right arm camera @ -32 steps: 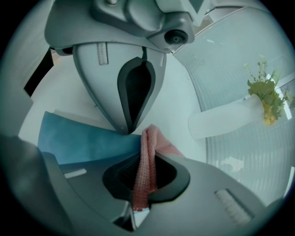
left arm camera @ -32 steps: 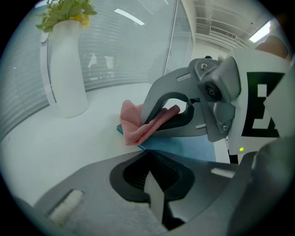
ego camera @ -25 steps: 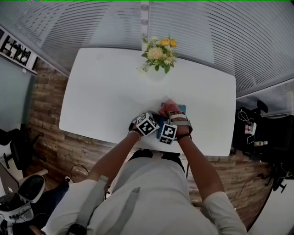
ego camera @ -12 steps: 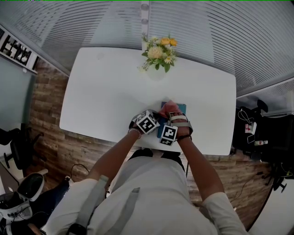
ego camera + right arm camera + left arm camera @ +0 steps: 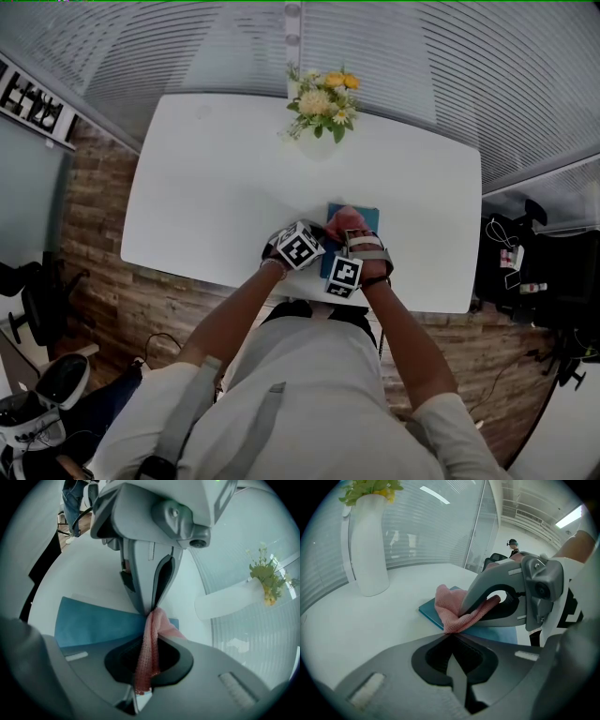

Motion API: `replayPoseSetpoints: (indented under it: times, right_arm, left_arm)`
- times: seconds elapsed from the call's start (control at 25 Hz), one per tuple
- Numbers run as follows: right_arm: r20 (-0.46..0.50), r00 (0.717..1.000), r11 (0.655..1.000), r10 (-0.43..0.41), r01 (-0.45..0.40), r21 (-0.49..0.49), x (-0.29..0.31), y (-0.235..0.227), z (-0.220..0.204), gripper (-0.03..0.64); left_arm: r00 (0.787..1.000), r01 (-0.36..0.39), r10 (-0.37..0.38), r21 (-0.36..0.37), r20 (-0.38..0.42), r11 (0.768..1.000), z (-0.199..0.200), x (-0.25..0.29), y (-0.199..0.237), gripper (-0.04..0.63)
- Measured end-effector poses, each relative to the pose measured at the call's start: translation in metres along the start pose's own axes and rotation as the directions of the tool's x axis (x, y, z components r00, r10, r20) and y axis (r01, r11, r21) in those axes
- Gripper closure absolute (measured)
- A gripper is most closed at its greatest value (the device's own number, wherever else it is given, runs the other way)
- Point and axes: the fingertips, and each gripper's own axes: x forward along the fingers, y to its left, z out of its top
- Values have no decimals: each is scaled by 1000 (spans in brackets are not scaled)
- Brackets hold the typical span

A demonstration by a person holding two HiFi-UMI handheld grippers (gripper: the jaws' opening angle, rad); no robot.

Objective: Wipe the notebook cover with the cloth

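A teal notebook (image 5: 365, 216) (image 5: 432, 612) (image 5: 93, 623) lies flat near the front edge of the white table (image 5: 216, 187). A pink cloth (image 5: 338, 223) (image 5: 446, 605) (image 5: 157, 624) hangs bunched just above its cover. My right gripper (image 5: 345, 234) (image 5: 149, 635) is shut on the cloth, and a strip of it runs down between the jaws. My left gripper (image 5: 317, 236) (image 5: 451, 637) meets it tip to tip and is shut on the cloth's lower corner. Both grippers sit close together over the notebook's near left part.
A tall white vase (image 5: 317, 145) (image 5: 368, 545) (image 5: 225, 602) with yellow flowers (image 5: 323, 101) stands at the table's far side. Ribbed glass walls run behind the table. Wooden floor, chairs and bags surround it.
Both grippers stay together over the notebook with the cloth between them. Only a slight shift shows.
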Motion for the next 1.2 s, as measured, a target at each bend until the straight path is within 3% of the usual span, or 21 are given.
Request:
replayPoseSetpoints:
  times: [1.2]
  right_arm:
    - [31, 999, 999, 25, -24, -25, -20, 29, 5, 606]
  left_arm:
    - [1000, 6, -6, -6, -3, 1000, -1, 1, 0, 598]
